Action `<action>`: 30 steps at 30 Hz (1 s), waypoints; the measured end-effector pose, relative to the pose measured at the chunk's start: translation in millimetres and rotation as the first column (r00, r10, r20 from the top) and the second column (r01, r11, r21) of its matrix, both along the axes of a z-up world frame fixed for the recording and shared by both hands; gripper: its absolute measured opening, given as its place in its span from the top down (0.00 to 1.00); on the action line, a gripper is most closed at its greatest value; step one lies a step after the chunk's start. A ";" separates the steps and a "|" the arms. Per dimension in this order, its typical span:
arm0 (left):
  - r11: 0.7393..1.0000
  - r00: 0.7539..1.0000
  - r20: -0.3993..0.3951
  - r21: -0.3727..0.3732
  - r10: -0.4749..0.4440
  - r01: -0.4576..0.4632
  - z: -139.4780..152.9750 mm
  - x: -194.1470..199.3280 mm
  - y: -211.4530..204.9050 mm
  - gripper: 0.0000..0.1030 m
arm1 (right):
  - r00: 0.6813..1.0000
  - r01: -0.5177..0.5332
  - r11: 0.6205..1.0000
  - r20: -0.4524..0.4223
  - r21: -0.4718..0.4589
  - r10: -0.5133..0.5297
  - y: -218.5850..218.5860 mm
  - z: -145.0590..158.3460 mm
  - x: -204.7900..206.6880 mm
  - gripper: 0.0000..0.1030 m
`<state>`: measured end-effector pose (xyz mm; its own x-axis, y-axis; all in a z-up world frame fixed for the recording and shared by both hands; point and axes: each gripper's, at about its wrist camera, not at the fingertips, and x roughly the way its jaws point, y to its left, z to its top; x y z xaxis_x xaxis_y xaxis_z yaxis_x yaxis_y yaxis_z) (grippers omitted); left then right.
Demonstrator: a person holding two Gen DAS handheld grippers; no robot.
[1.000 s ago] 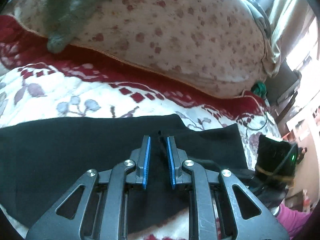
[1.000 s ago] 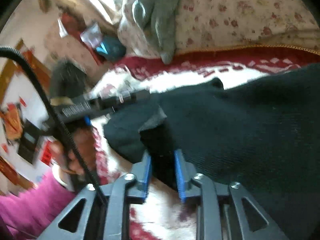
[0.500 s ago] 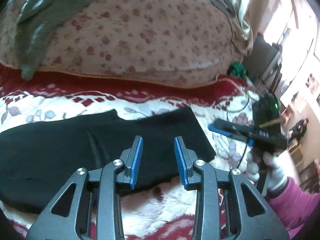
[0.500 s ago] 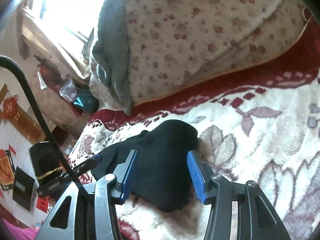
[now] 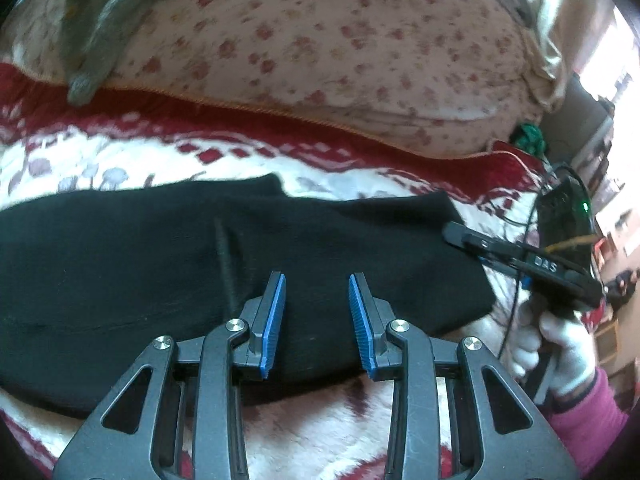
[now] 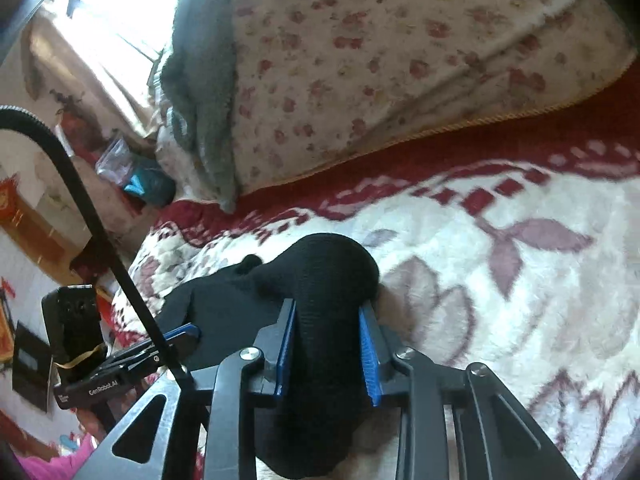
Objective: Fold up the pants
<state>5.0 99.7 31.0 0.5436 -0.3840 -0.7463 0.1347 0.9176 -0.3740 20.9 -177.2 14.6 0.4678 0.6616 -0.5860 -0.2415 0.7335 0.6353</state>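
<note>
Black pants lie folded in a long band across the white and red blanket. My left gripper hovers over their near edge, open, with no cloth pinched between its blue pads. In the right wrist view the rounded end of the pants fills the gap of my right gripper; its jaws are closing and the pads press on the cloth. The right gripper also shows at the pants' right end in the left wrist view, held by a white-gloved hand. The left gripper shows at the left of the right wrist view.
A big floral quilt is heaped at the back of the bed, with a grey-green garment draped over it. A black cable crosses the right wrist view. Room clutter lies beyond the bed's edges.
The left gripper let go of the pants, opened and drew back. The right gripper opened wide, swung round to the pants' end and closed in on it.
</note>
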 end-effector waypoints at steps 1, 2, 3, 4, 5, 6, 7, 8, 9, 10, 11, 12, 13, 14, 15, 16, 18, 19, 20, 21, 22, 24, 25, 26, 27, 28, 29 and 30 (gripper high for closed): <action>1.000 1.000 -0.016 -0.016 0.007 -0.007 -5.6 1.8 1.5 0.70 | 0.999 0.025 0.999 -0.028 0.029 -0.024 -4.0 -7.3 0.0 0.73; 1.000 1.000 -0.015 -0.026 0.016 -0.016 -8.9 2.0 2.5 0.70 | 0.997 0.045 0.997 -0.062 0.070 -0.041 -7.6 -15.7 -0.3 0.73; 0.999 1.000 -0.004 -0.028 0.020 -0.020 -8.7 1.2 2.4 0.70 | 0.995 0.062 0.992 -0.082 0.108 -0.053 -10.9 -21.2 -1.2 0.72; 1.000 1.000 0.003 -0.018 0.018 -0.018 -8.2 0.3 1.0 0.70 | 0.994 0.081 0.987 -0.088 0.140 -0.069 -14.2 -24.5 -3.0 0.70; 1.000 1.000 0.007 -0.006 0.015 -0.015 -7.8 -0.4 -0.7 0.70 | 0.994 0.086 0.986 -0.086 0.142 -0.074 -14.8 -23.4 -4.6 0.68; 1.000 1.000 0.011 0.004 0.014 -0.014 -7.5 -1.2 -1.7 0.70 | 0.994 0.086 0.988 -0.082 0.128 -0.076 -14.0 -21.6 -5.3 0.66; 1.000 1.000 0.012 0.007 0.014 -0.014 -7.1 -1.7 -2.2 0.70 | 0.994 0.086 0.991 -0.078 0.107 -0.078 -13.0 -18.6 -6.1 0.61; 1.000 1.000 0.013 0.009 0.016 -0.016 -6.0 -2.0 -2.0 0.70 | 0.994 0.085 0.993 -0.072 0.076 -0.080 -11.4 -13.5 -7.0 0.60; 1.000 1.000 0.013 0.010 0.018 -0.018 -5.3 -3.2 -1.7 0.70 | 0.995 0.084 0.995 -0.064 0.054 -0.080 -10.5 -9.2 -8.1 0.60; 1.000 1.000 0.014 0.010 0.022 -0.022 -4.0 -4.8 -1.4 0.70 | 0.995 0.085 0.996 -0.053 0.034 -0.083 -10.0 -4.5 -9.8 0.60; 1.000 1.000 0.015 0.012 0.026 -0.027 -2.4 -6.7 -1.6 0.70 | 0.996 0.087 0.996 -0.037 0.017 -0.087 -10.3 1.7 -13.0 0.60; 0.999 0.999 0.017 0.016 0.030 -0.030 -1.1 -8.0 -2.1 0.70 | 0.996 0.084 0.996 -0.025 0.010 -0.084 -10.1 5.5 -15.2 0.60; 0.999 0.999 0.020 0.024 0.035 -0.035 -0.1 -10.4 -1.9 0.70 | 0.997 0.079 0.997 -0.008 -0.001 -0.079 -9.5 11.3 -18.9 0.60; 0.999 0.999 0.021 0.031 0.039 -0.040 0.9 -13.0 -1.6 0.70 | 0.997 0.077 0.997 0.004 -0.011 -0.077 -8.9 14.2 -21.1 0.60; 0.998 0.999 0.024 0.040 0.045 -0.046 2.4 -15.7 -1.2 0.70 | 0.997 0.072 0.997 0.016 -0.024 -0.072 -6.9 17.6 -23.6 0.60; 0.998 0.998 0.026 0.046 0.049 -0.050 3.8 -17.4 -1.2 0.70 | 0.998 0.063 0.997 0.027 -0.039 -0.062 -4.5 21.6 -26.4 0.59; 0.996 0.997 0.038 0.059 0.061 -0.063 8.5 -22.7 -0.3 0.70 | 0.998 0.057 0.997 0.036 -0.054 -0.055 -1.4 25.1 -29.3 0.58; 0.996 0.997 0.043 0.061 0.067 -0.069 10.2 -24.8 0.4 0.70 | 0.998 0.056 0.997 0.039 -0.057 -0.054 0.1 27.4 -31.3 0.56; 0.995 0.996 0.049 0.064 0.074 -0.077 12.4 -27.1 2.2 0.70 | 0.998 0.055 0.997 0.039 -0.055 -0.053 1.3 28.7 -32.1 0.54; 0.994 0.995 0.053 0.069 0.085 -0.088 14.6 -29.4 3.9 0.70 | 0.998 0.054 0.997 0.040 -0.053 -0.052 2.5 30.2 -32.9 0.53; 0.992 0.994 0.055 0.077 0.092 -0.096 16.0 -30.5 5.0 0.70 | 0.998 0.054 0.997 0.043 -0.053 -0.051 4.0 31.8 -33.7 0.53; 0.990 0.993 0.064 0.091 0.098 -0.103 19.0 -33.3 7.6 0.70 | 0.998 0.047 0.997 0.053 -0.059 -0.044 6.8 34.8 -35.4 0.51; 0.990 0.993 0.067 0.096 0.099 -0.105 20.4 -34.7 8.1 0.70 | 0.998 0.046 0.997 0.052 -0.062 -0.043 7.5 35.6 -35.7 0.51; 0.989 0.992 0.072 0.100 0.102 -0.108 21.9 -36.6 9.6 0.70 | 0.998 0.046 0.997 0.049 -0.062 -0.043 8.1 36.5 -36.2 0.50; 0.989 0.992 0.075 0.100 0.103 -0.110 22.8 -38.1 10.4 0.70 | 0.998 0.046 0.997 0.049 -0.061 -0.043 8.6 37.4 -37.0 0.50; 0.989 0.991 0.078 0.099 0.105 -0.112 23.8 -39.5 11.4 0.70 | 0.998 0.043 0.997 0.052 -0.061 -0.040 9.8 38.9 -38.1 0.50; 0.989 0.991 0.079 0.096 0.108 -0.116 24.8 -40.8 12.8 0.70 | 0.998 0.033 0.997 0.057 -0.065 -0.030 12.6 41.0 -39.1 0.50; 0.988 0.990 0.080 0.094 0.114 -0.121 25.2 -42.0 14.6 0.70 | 0.998 0.024 0.997 0.062 -0.069 -0.019 15.1 42.8 -39.7 0.50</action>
